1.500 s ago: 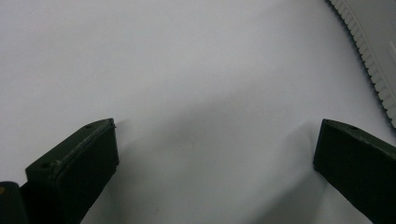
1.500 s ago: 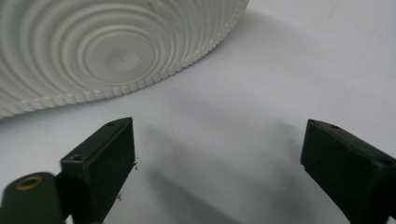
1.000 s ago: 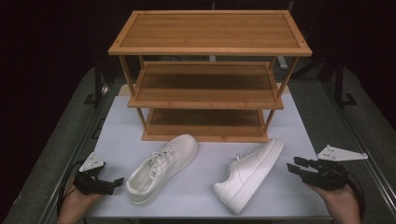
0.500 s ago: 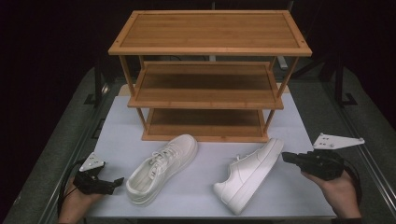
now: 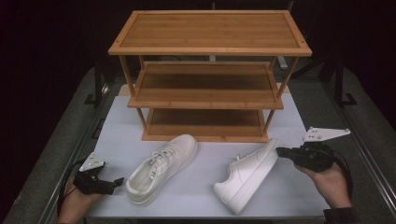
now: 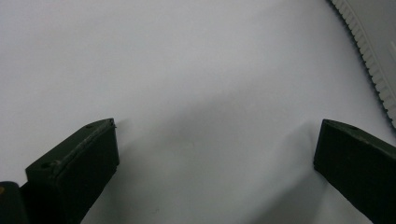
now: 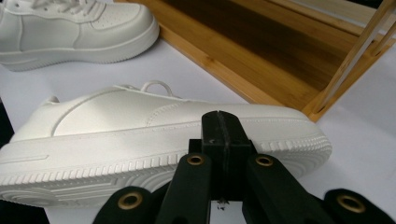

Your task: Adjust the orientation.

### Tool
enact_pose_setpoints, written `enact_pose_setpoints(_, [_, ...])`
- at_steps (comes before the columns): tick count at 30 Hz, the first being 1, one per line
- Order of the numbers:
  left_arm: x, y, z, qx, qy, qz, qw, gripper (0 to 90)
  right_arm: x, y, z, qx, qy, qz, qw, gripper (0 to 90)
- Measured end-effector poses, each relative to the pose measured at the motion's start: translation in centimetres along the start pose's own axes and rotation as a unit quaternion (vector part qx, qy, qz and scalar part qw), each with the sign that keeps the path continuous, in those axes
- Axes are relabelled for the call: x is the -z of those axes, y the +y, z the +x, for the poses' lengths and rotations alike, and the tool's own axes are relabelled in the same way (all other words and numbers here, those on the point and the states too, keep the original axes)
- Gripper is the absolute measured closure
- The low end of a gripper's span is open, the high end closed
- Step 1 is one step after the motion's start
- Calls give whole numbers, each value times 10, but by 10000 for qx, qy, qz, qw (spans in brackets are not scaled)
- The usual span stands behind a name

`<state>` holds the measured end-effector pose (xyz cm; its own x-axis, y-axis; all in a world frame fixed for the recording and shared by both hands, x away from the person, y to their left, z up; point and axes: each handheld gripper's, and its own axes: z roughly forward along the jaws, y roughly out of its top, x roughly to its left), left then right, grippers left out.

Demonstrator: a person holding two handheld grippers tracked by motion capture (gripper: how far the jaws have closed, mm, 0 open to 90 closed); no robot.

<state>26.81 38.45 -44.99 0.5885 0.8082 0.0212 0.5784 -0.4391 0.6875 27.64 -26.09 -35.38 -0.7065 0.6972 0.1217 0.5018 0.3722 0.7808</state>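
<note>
1. The right hand-held gripper [image 5: 282, 151] sits at the right of the desk [image 5: 205, 186], with its jaws pressed flat together and nothing between them; they have just been closing.
2. Its closed tip is right at the toe end of the right shoe [image 5: 247, 173], a white sneaker lying on its side with the ribbed sole turned toward the gripper. In the right gripper view the tip stands in front of that sole [image 7: 140, 163]; whether it touches is not clear.
3. The left shoe [image 5: 162, 167], also white, stands upright just beside it, laces up, toe pointing toward the wooden shoe rack [image 5: 210, 74].
4. The rack has three tiers and stands at the back of the desk, close behind both shoes.
5. The left hand-held gripper [image 5: 119, 181] rests low at the desk's near left, jaws wide apart and empty, near the heel of the left shoe but apart from it.
</note>
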Motion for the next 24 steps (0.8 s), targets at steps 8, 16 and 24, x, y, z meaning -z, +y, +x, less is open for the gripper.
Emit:
enact_pose_setpoints(8, [0, 0, 0, -3, -1, 1, 10000, 0, 0, -2, 1, 7, -46, 71, 10000, 900])
enact_pose_setpoints(16, [0, 0, 0, -5, 2, 0, 10000, 0, 8, -10, 1, -32, -80, 57, 9999, 900])
enact_pose_setpoints(24, [0, 0, 0, -10, 4, 2, 10000, 0, 17, -19, 2, -52, -130, 70, 9999, 900])
